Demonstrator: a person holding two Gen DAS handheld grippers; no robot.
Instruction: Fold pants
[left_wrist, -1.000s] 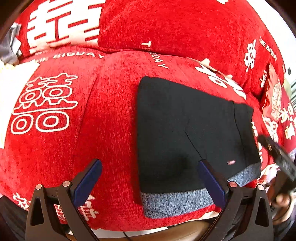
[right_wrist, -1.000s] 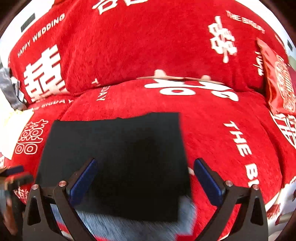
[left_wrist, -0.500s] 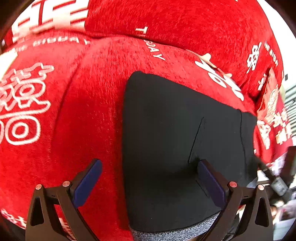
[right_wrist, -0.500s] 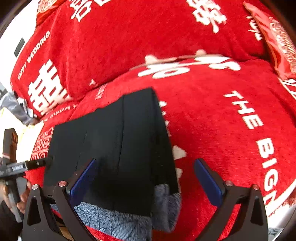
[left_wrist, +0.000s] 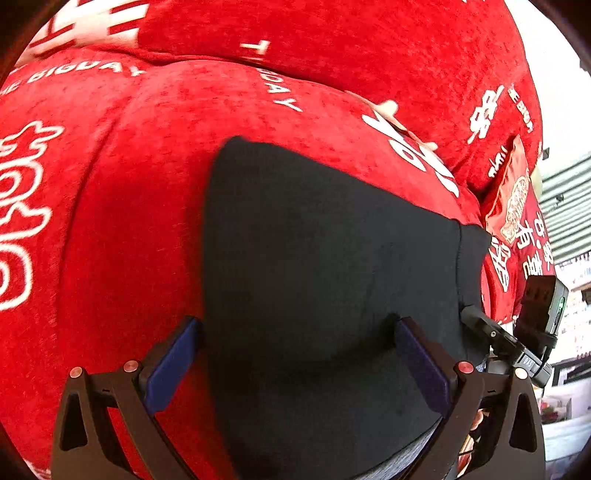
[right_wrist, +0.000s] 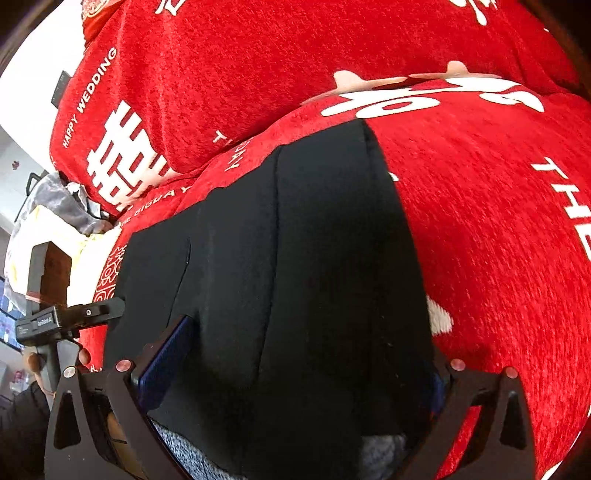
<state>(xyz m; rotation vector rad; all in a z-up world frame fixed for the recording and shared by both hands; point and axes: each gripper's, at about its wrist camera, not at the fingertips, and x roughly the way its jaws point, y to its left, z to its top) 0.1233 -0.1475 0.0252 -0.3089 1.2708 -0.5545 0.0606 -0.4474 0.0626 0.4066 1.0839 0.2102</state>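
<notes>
Black pants (left_wrist: 325, 266) with a grey waistband lie flat on a red sofa seat (left_wrist: 133, 177); they also show in the right wrist view (right_wrist: 295, 266). My left gripper (left_wrist: 295, 358) is open, low over the pants near the waistband, its fingers straddling the left half of the cloth. My right gripper (right_wrist: 295, 365) is open, its fingers straddling the right half near the grey waistband (right_wrist: 192, 450). The right gripper's body (left_wrist: 517, 339) shows at the right edge of the left wrist view. The left gripper's body (right_wrist: 66, 321) shows at the left edge of the right wrist view.
The sofa has a red cover with white lettering and a back cushion (right_wrist: 258, 55) behind the pants. A red snack bag (left_wrist: 513, 199) leans at the right end. Pale bags and clutter (right_wrist: 48, 221) sit past the sofa's left end.
Both grippers have moved forward and down toward the pants, which now fill more of each view. Both stay open. The pants have not moved.
</notes>
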